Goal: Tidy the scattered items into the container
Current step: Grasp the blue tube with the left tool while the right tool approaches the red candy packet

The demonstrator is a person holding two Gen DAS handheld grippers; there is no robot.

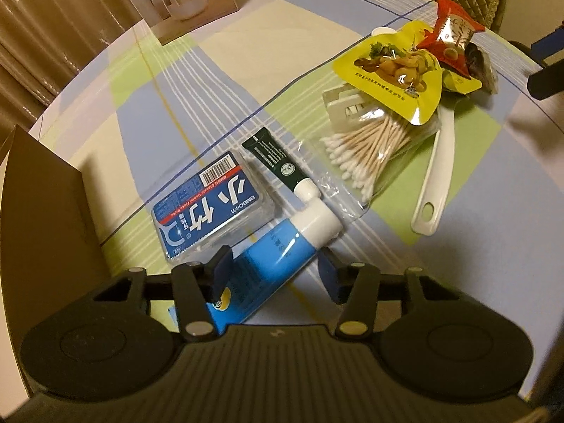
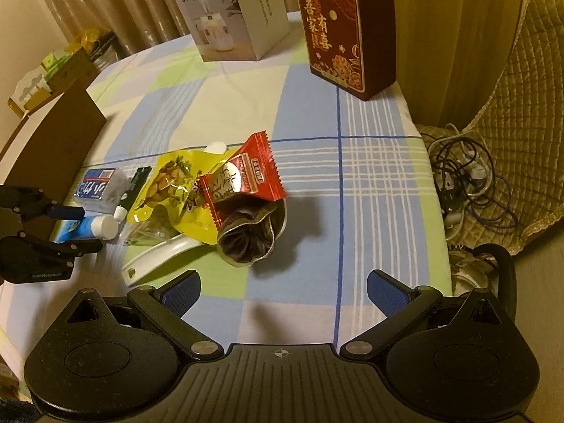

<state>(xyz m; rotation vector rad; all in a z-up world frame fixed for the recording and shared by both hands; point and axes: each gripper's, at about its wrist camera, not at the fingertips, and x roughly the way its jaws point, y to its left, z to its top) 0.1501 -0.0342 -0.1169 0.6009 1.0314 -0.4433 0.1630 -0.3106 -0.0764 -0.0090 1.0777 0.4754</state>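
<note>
My left gripper is open, its blue pads on either side of a blue tube with a white cap that lies on the tablecloth; whether the pads touch it I cannot tell. Beside the tube lie a blue floss-pick box, a dark green tube and a bag of cotton swabs. A brown cardboard container stands at the left. My right gripper is open and empty, short of a pile: red snack packet, yellow packet, dark pouch, white spoon.
A white humidifier box and a tall red box stand at the far side of the table. A quilted chair with tangled cables is at the right, past the table edge. A white clip lies by the swabs.
</note>
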